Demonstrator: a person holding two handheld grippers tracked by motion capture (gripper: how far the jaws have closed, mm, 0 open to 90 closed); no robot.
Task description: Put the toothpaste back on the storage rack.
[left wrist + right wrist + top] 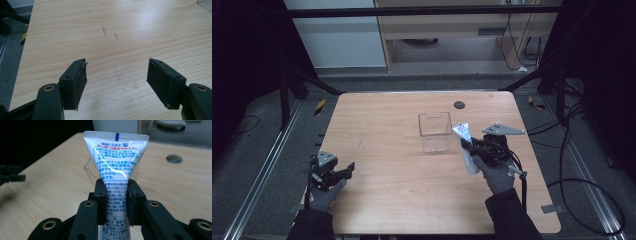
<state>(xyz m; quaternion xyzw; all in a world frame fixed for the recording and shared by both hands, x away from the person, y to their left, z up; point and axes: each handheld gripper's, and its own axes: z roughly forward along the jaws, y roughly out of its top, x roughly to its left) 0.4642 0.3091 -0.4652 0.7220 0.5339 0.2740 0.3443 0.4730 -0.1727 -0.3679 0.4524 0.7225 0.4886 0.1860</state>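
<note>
A white toothpaste tube (115,157) with blue and red print stands up between the jaws of my right gripper (116,195), which is shut on its middle. From above, the tube (466,145) hangs tilted over the table's right side with the right gripper (473,148) around it, just right of a clear plastic box (435,131). The box (87,167) shows partly behind the tube. My left gripper (348,170) rests near the table's front left, and its jaws (116,80) stand wide open over bare wood.
The wooden table (392,150) has a dark round hole (459,104) near its far edge. Black frame bars and cables lie on the floor around it. A corner of the clear box (205,4) shows at the upper right of the left gripper view.
</note>
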